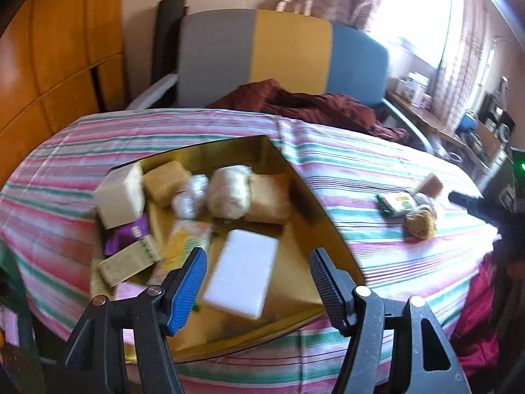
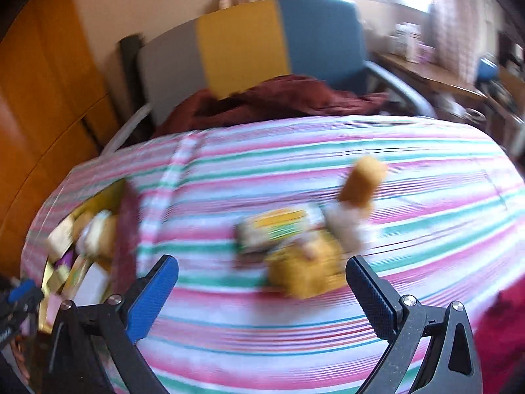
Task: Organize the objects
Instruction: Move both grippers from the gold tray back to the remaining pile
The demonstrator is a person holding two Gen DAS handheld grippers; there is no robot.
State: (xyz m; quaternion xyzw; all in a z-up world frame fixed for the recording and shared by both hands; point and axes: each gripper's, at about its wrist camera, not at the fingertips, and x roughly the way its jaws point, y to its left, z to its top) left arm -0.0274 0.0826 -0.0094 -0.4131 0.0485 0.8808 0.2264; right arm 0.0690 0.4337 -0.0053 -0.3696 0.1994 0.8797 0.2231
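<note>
Right gripper (image 2: 262, 282) nearer the loose cluster — jaws wide, empty, hovering just short of it. Cluster on striped tabletop (image 2: 328, 328), well apart from gold tray (image 1: 295, 177): yellow round packet (image 2: 305, 272) closest, dead ahead and slightly right of centre between the jaws; green-yellow flat packet (image 2: 279, 229) just behind, long axis left-right; tan block (image 2: 361, 180) farthest, tilted up. Heavy motion blur; contact between cluster items cannot be told. Left gripper (image 1: 259, 279) over the tray, jaws wide, nothing held, white rectangular bar (image 1: 241, 275) lying below between them. Tray already crowded with wrapped blocks. Judgement: next pick probably falls to the right side.
</note>
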